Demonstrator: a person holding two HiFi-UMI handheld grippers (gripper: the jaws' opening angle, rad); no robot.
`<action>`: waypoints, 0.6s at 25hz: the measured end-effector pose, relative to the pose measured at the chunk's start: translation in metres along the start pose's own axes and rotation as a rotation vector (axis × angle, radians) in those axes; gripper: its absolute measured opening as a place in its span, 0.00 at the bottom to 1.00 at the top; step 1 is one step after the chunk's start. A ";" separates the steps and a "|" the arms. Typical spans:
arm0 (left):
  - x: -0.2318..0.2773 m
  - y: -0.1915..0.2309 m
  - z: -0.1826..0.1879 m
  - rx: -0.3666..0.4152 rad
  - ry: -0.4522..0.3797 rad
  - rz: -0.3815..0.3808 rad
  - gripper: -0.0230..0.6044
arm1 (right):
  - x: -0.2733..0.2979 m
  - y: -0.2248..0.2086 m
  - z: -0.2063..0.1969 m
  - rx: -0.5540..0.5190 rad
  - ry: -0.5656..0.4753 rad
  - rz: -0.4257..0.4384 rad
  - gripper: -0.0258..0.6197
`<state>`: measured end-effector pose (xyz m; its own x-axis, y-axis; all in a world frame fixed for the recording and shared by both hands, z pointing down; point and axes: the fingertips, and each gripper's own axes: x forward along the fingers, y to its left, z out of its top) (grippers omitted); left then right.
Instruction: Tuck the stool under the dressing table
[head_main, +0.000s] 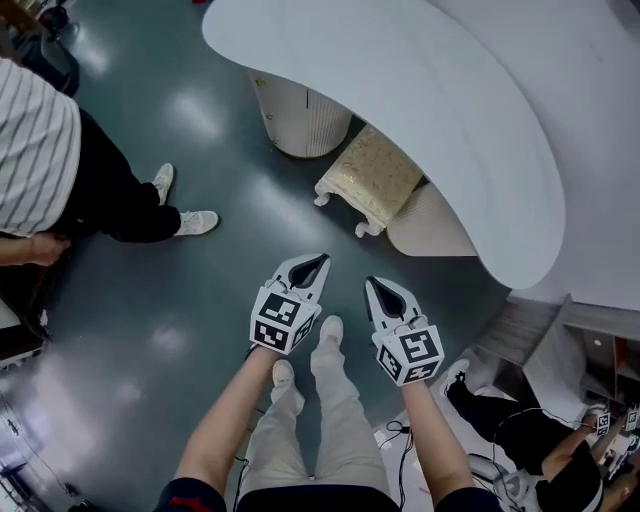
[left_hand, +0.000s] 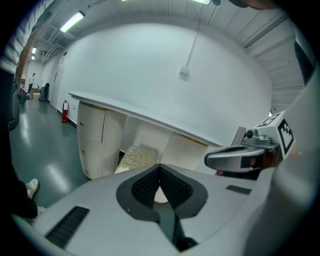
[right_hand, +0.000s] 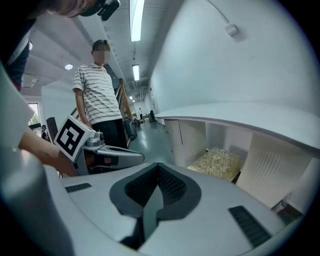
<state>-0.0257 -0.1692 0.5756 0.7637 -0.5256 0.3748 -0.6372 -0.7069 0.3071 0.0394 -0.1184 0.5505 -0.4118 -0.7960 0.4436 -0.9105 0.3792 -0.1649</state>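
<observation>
Dark, glossy floor (head_main: 200, 320) fills the head view, and the white dressing table (head_main: 420, 90) sweeps across its upper right. The stool (head_main: 375, 175) stands on that floor at the table's front edge, between a fluted pedestal (head_main: 295, 120) and a second rounded one (head_main: 430, 225). Its far part is already beneath the top, while its near edge and two curled white legs stick out. My left hand-held gripper (head_main: 308, 268) and right hand-held gripper (head_main: 380, 292) hover side by side, well short of it. A bystander in a striped shirt (head_main: 40, 140) stands off to the left. From the left gripper view, my jaws meet at their tips with nothing between them, and beyond them the gold-flecked cushion sits in the gap under the top. From the right gripper view, those jaws are also pressed together and empty, and the same cushion shows past them in the recess. I judge the stool light and its frame stiff, so on this smooth floor it should slide. The cushion looks soft and would give, so I would push or grip at the hard white rail just under it, near the two front legs. I would keep the contact low so it does not tip.
</observation>
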 end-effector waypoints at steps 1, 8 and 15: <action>-0.011 -0.005 0.005 0.005 -0.003 -0.001 0.05 | -0.005 0.005 0.005 0.000 -0.005 0.000 0.05; -0.091 -0.032 0.033 0.031 -0.044 0.009 0.05 | -0.039 0.060 0.037 -0.022 -0.047 0.025 0.05; -0.148 -0.061 0.065 0.033 -0.110 0.003 0.05 | -0.071 0.095 0.073 -0.039 -0.100 0.014 0.05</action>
<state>-0.0929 -0.0793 0.4445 0.7700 -0.5750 0.2764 -0.6367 -0.7199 0.2762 -0.0204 -0.0601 0.4393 -0.4280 -0.8329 0.3507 -0.9033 0.4071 -0.1354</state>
